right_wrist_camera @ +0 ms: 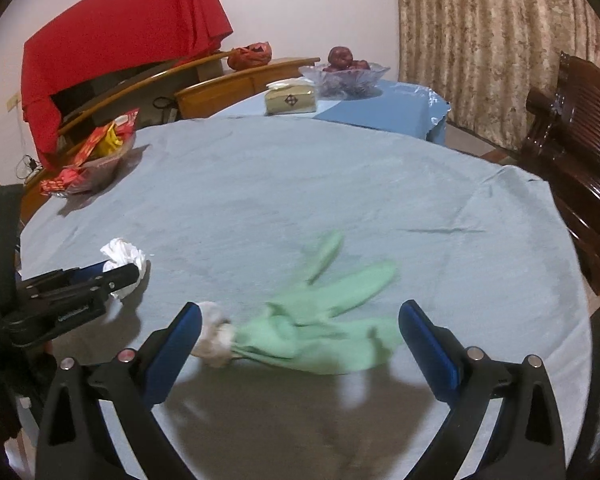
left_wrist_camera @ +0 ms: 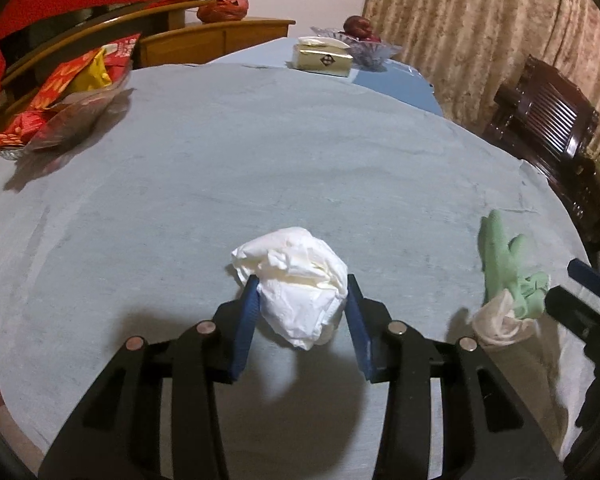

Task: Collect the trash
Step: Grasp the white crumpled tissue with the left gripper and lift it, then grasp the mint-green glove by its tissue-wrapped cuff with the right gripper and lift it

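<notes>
We have the left tool (left_wrist_camera: 300, 300) clamped on the crumpled white tissue (left_wrist_camera: 296, 280), centre-low in the left wrist view, lifted just off the bench (left_wrist_camera: 180, 180). The right tool (right_wrist_camera: 300, 332) is wide apart, nothing gripped. The green glove (right_wrist_camera: 324, 328) with a white wad (right_wrist_camera: 214, 340) at its cuff lies on the bench between the right tool's pads, blurred. Its long axis runs lower left to upper right, fingers pointing away, cuff nearer the left pad. The right hand is nearer, so closing here should catch it. The tissue box (right_wrist_camera: 290, 100), upper centre, shows a diamond logo, unreadable. The snack packets (right_wrist_camera: 100, 144) at upper left carry red print, illegible.
</notes>
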